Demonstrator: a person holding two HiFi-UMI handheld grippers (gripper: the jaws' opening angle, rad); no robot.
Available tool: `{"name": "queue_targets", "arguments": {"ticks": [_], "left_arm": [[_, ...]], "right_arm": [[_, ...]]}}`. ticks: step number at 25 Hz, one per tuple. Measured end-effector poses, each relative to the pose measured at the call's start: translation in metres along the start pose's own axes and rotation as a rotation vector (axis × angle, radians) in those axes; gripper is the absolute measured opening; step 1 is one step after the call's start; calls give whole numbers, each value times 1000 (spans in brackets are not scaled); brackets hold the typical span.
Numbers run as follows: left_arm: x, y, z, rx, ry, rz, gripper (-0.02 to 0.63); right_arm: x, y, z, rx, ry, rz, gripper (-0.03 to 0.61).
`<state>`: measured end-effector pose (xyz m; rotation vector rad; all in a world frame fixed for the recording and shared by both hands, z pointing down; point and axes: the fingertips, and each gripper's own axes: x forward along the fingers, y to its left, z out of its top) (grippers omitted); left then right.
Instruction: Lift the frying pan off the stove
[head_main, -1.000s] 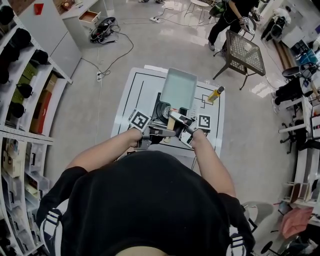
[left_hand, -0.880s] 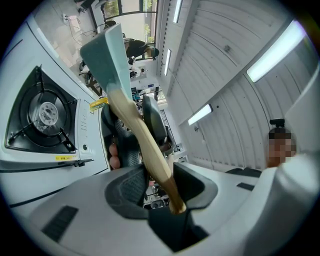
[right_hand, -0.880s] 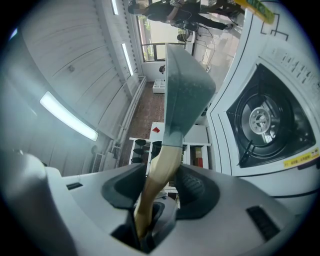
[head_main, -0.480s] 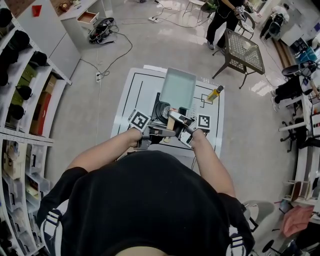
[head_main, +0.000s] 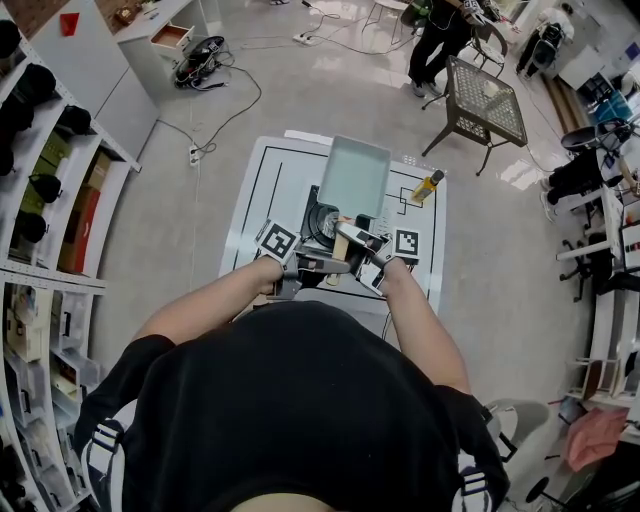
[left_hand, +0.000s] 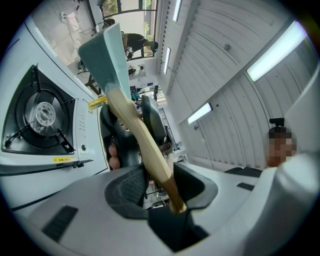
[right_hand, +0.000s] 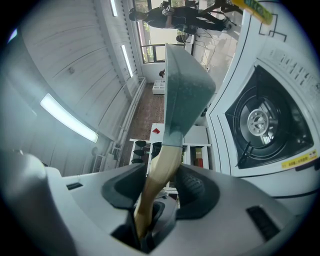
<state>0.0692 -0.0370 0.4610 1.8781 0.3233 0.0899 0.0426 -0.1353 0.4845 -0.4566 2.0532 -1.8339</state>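
Note:
A pale teal rectangular frying pan (head_main: 354, 177) with a wooden handle (head_main: 341, 250) hangs over the white gas stove (head_main: 322, 222), clear of its burner. Both grippers hold the handle. My left gripper (head_main: 318, 265) is shut on the handle's near end; in the left gripper view the handle (left_hand: 145, 145) runs between the pads up to the pan (left_hand: 106, 56), with the burner (left_hand: 42, 114) to the left. My right gripper (head_main: 352, 236) is shut on the handle further along. The right gripper view shows the handle (right_hand: 160, 172), the pan (right_hand: 186, 95) and the burner (right_hand: 260, 120).
The stove stands on a white table (head_main: 265, 175) with black lines; a yellow bottle (head_main: 431, 186) lies at its far right. Shelves (head_main: 50, 180) line the left. A mesh side table (head_main: 487, 100), floor cables (head_main: 215, 60) and a standing person (head_main: 440, 30) are beyond.
The pan and both grippers hold still. Only the person at the back has shifted a little.

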Motion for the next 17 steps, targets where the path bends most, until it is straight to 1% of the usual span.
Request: {"name": "queue_targets", "arguments": {"ticks": [4, 8, 11, 14, 17], "left_arm": [[3, -4, 2, -18, -3, -18, 158], [1, 3, 1, -13, 4, 6, 158], [5, 0, 1, -26, -1, -22, 158], [8, -4, 3, -16, -3, -41, 160], [4, -2, 3, -11, 1, -21, 159]], "right_arm": [[-1, 0, 2, 4, -2, -2, 184], [0, -2, 3, 6, -1, -2, 184], [-3, -4, 3, 11, -1, -3, 184], [-4, -3, 4, 11, 0, -4, 184], [-2, -2, 5, 7, 1, -8, 184]]}}
